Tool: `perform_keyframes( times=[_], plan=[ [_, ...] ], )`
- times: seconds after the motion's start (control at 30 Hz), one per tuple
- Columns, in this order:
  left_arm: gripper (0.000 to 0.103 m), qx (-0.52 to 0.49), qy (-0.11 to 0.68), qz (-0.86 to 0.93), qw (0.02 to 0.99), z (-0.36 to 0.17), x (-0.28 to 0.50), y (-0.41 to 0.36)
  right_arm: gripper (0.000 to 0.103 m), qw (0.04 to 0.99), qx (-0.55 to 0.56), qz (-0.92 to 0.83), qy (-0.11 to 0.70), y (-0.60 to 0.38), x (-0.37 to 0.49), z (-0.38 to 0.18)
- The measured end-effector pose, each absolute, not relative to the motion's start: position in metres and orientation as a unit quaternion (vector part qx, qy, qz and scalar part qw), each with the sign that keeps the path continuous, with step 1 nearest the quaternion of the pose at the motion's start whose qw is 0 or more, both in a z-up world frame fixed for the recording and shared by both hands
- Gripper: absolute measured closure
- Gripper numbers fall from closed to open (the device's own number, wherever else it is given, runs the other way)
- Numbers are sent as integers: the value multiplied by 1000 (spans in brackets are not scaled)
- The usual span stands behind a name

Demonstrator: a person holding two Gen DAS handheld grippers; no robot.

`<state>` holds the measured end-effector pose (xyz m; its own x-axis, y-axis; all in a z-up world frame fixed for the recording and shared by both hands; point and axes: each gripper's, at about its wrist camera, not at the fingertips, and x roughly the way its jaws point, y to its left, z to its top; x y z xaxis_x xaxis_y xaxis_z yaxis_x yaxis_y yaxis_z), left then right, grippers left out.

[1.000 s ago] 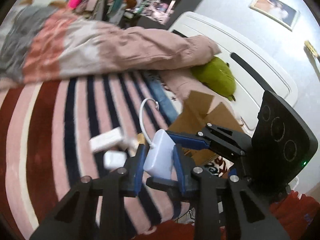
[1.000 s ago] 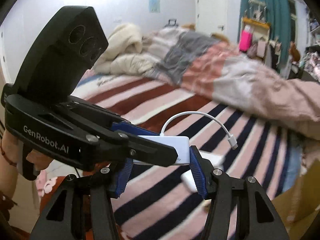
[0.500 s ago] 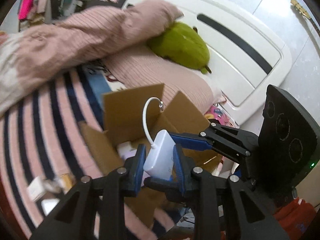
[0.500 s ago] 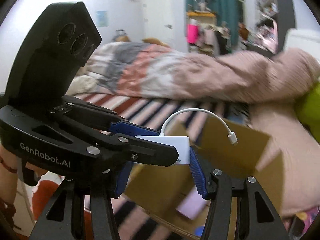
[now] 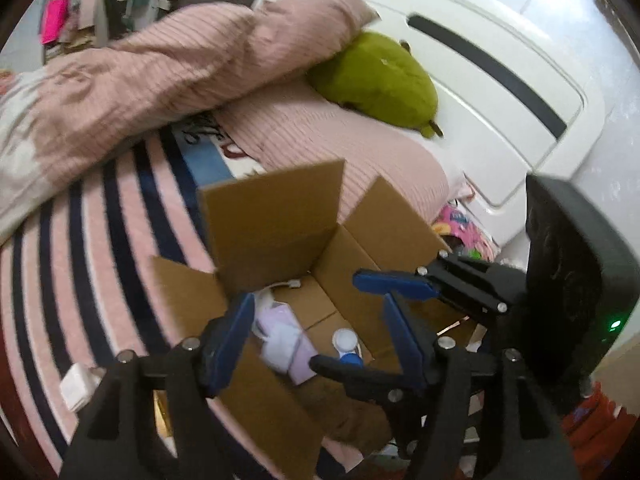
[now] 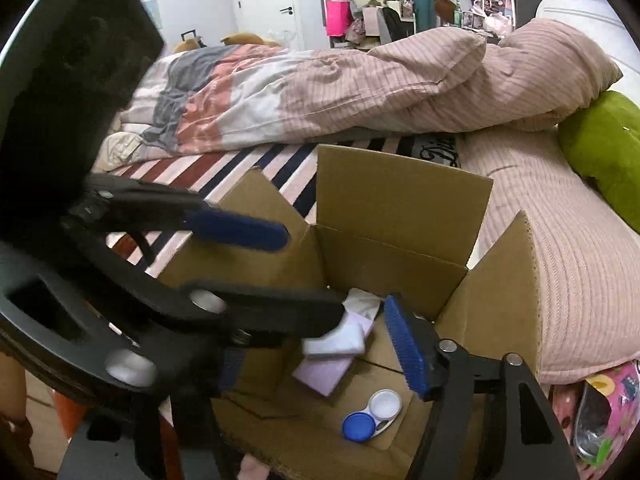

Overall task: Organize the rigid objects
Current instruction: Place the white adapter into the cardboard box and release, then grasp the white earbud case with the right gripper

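Observation:
An open cardboard box (image 5: 276, 224) (image 6: 400, 216) stands on the striped bed. Both grippers hang over it, crossed, jaws wide apart and empty: my left gripper (image 5: 320, 328) and my right gripper (image 6: 316, 344). The white adapter (image 6: 334, 344) with its short cable lies in the box on a pale purple packet (image 6: 332, 372) (image 5: 288, 344). A blue and white contact lens case (image 6: 372, 416) (image 5: 346, 346) lies on the box floor.
A white charger block (image 5: 78, 386) lies on the striped sheet (image 5: 100, 240) left of the box. A pink duvet (image 6: 360, 88) is bunched behind, a green plush (image 5: 376, 80) rests by the white headboard (image 5: 500, 80).
Both grippers swung over the box while shut on the white adapter, then opened wide. The adapter dropped into the box onto the purple packet.

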<state>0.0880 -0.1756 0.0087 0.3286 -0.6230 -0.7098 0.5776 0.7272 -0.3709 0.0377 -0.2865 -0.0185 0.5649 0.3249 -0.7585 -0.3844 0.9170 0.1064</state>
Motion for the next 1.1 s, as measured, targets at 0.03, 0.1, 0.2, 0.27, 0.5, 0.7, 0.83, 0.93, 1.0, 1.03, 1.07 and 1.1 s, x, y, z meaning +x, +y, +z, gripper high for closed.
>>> perform_keyframes(
  times=[0.03,0.1,0.2,0.27,0.5,0.7,0.83,0.93,1.0,1.03,1.07,1.1],
  plan=[
    [39,-34,441,-364,820,14,86,-165,41,885,-34,205,416,-283,35,-16],
    [38,-47,430,-344,833,24,81,-140,41,886,-33,221,405,-268,36,-11],
    [38,-43,410,-303,859,37,69,-99,41,886,-41,254,387,-242,27,0],
    [34,-40,399,-276,874,40,61,-70,41,881,-50,283,375,-216,21,4],
    [30,-58,393,-159,904,11,39,41,41,829,-65,403,382,-114,17,-15],
    [29,-85,413,-128,898,-40,25,98,41,794,-97,401,447,-50,42,-82],
    [29,-103,427,-122,890,-67,19,115,41,795,-90,348,489,-48,65,-125],
    [29,-114,435,-123,884,-80,22,119,41,811,-109,313,482,-46,74,-143],
    [29,-114,438,-125,883,-84,22,118,41,820,-133,290,476,-44,79,-151],
    [29,-115,439,-126,882,-86,23,118,41,819,-136,286,478,-42,81,-153],
    [29,-116,440,-128,881,-87,23,118,41,817,-134,283,485,-43,84,-158],
    [29,-117,442,-131,880,-88,25,118,41,813,-129,283,492,-43,86,-162]
  ],
)
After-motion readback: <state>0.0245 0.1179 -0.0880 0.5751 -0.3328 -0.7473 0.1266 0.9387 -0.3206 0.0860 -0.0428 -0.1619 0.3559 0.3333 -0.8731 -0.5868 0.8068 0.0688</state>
